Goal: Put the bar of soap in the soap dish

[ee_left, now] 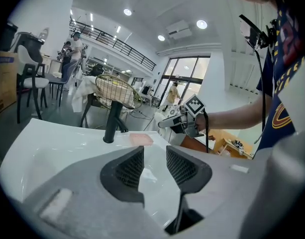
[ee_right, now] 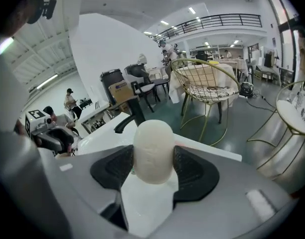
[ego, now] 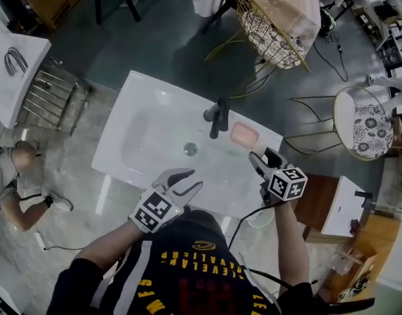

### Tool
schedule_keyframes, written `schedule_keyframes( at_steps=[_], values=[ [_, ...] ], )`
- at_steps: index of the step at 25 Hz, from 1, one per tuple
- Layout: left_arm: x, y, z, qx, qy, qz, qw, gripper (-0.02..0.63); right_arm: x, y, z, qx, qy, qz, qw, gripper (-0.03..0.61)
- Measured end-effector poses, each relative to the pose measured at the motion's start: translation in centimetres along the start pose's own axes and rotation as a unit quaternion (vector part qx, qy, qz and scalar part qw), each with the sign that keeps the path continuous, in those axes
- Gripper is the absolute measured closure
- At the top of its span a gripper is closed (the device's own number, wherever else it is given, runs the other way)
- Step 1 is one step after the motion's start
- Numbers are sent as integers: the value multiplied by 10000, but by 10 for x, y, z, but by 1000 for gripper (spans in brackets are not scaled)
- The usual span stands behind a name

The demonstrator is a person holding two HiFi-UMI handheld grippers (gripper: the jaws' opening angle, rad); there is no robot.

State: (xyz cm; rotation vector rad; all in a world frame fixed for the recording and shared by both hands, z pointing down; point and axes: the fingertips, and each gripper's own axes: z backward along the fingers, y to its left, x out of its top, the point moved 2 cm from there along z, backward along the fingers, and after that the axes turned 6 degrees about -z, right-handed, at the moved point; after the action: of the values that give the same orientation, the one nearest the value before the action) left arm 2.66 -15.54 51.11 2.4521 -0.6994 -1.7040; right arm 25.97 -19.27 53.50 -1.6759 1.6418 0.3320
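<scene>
A black short-sleeved shirt with yellow lettering and red numerals is worn. The left gripper and the right gripper are built in grey, fitted with black ribbed pads, and each topped by a white cube printed with black square markers. A thin black cable is run from the right one.

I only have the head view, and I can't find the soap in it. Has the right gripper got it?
Observer: Yes. The right gripper is shut on the soap, a pale rounded bar standing upright between its jaws.
Operator: Is the left gripper holding anything?
Observer: No. The left gripper is open, and only the white sink shows between its jaws.
</scene>
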Motion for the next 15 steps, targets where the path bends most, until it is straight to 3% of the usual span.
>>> schedule_keyframes(
  at_steps=[9,12,15],
  values=[
    [-4,15,-12,157,103,135,9997,471,0,-22,-36,-83,972,1180,9882,325],
    [-2,15,-18,272,101,165,9994,471,-2,-27,-47,-3,1336,1715,9761,325],
    [1,14,-23,377,107,200,9990,471,-6,-29,-59,107,1746,2326,9567,325]
  ],
)
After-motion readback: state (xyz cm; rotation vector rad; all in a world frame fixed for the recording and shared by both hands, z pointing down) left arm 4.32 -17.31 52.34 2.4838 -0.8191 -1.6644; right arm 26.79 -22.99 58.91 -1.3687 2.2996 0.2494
